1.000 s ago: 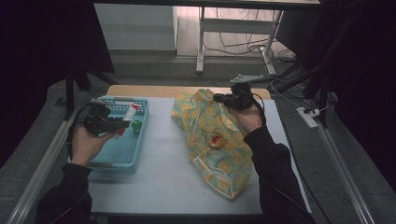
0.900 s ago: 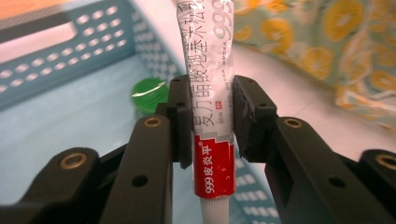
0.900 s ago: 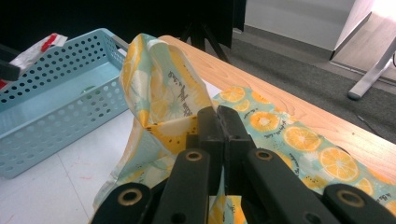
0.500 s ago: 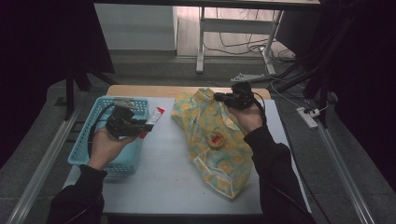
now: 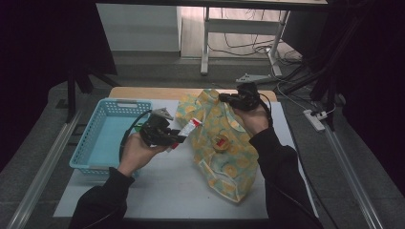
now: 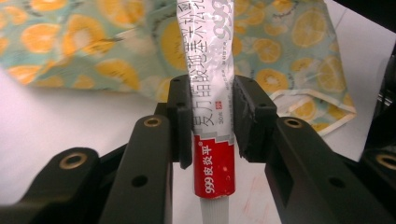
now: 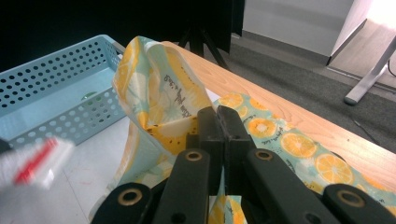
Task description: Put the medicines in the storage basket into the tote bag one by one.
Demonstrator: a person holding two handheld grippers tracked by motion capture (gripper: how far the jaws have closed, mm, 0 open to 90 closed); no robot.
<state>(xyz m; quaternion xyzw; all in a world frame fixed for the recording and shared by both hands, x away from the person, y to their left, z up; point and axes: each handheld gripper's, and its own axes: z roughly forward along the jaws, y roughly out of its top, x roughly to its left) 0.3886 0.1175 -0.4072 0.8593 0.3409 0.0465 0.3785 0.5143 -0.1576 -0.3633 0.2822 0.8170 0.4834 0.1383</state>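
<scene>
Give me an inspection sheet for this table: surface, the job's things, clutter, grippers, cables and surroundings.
Surface: white mat on a wooden table.
Job's things: red and white tube, its far end toward the fruit-print bag; bag mouth lifted.
Clutter: blue basket at left, a small green item inside; red item on the bag.
Grippers: left gripper shut on the tube; right gripper shut on the bag's edge.
Cables: a black cable loops from the left gripper; more on the floor behind.
Surroundings: dark curtains, a desk frame, a power strip at right.

Left claw (image 5: 177, 137) carried tube (image 5: 187, 130) from basket (image 5: 98, 138), now beside bag (image 5: 224, 143)
</scene>
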